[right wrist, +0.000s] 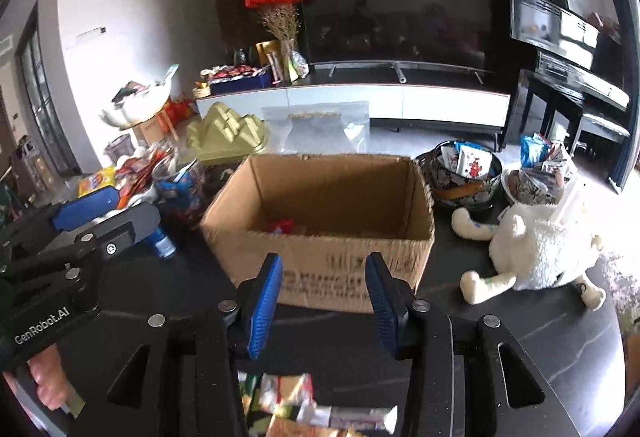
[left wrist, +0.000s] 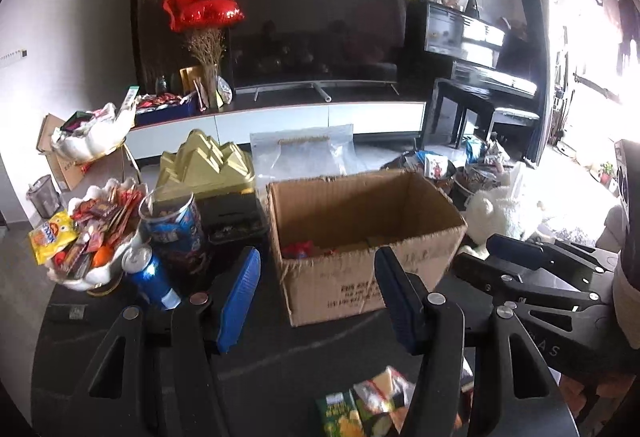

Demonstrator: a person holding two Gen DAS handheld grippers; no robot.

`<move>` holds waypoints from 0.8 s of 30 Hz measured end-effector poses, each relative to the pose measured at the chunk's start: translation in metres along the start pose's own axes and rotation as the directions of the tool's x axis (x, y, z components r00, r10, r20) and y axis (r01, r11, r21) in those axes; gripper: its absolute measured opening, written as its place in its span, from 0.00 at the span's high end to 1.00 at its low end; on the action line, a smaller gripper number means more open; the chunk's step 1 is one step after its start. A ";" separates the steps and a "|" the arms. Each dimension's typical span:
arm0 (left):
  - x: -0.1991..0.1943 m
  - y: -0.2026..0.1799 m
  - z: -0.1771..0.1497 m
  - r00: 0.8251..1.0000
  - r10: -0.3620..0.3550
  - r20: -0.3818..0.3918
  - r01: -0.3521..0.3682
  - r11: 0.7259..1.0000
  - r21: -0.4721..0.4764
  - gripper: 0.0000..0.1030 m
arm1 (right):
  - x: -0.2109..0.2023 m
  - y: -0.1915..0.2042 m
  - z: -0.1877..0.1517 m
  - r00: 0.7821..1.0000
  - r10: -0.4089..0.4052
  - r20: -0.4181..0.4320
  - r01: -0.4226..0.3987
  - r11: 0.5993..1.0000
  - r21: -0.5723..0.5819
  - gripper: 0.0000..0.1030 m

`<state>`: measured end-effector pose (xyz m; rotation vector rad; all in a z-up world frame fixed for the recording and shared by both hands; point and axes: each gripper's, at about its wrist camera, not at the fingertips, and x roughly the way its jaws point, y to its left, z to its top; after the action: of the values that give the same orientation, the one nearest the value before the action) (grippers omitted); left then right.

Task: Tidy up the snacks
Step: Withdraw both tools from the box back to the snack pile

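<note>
The cardboard box [right wrist: 320,221] sits open-topped in the middle of the dark table [right wrist: 520,325], its long axis running left to right across both views, printed side facing the grippers. A red packet [right wrist: 282,225] lies on its floor. The left gripper [left wrist: 316,283] and right gripper [right wrist: 322,295] both hover with jaws spread wide, holding nothing. Loose snack packets [left wrist: 372,403] lie on the near table edge below them. A shell-shaped dish [left wrist: 100,273] heaped with snacks stands left of the box, a white plush toy [right wrist: 536,249] to its right.
</note>
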<state>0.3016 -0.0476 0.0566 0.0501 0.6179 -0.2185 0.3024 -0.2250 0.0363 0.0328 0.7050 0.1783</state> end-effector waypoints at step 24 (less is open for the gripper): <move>-0.069 -0.006 -0.082 1.000 -0.028 0.009 0.028 0.999 0.034 0.33 | -0.063 0.029 -0.085 0.999 0.022 0.037 -0.022 1.000 -0.009 0.26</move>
<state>0.1987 -0.0312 0.0294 0.0734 0.6059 -0.2560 0.1960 -0.2095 0.0145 0.0350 0.6672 0.2012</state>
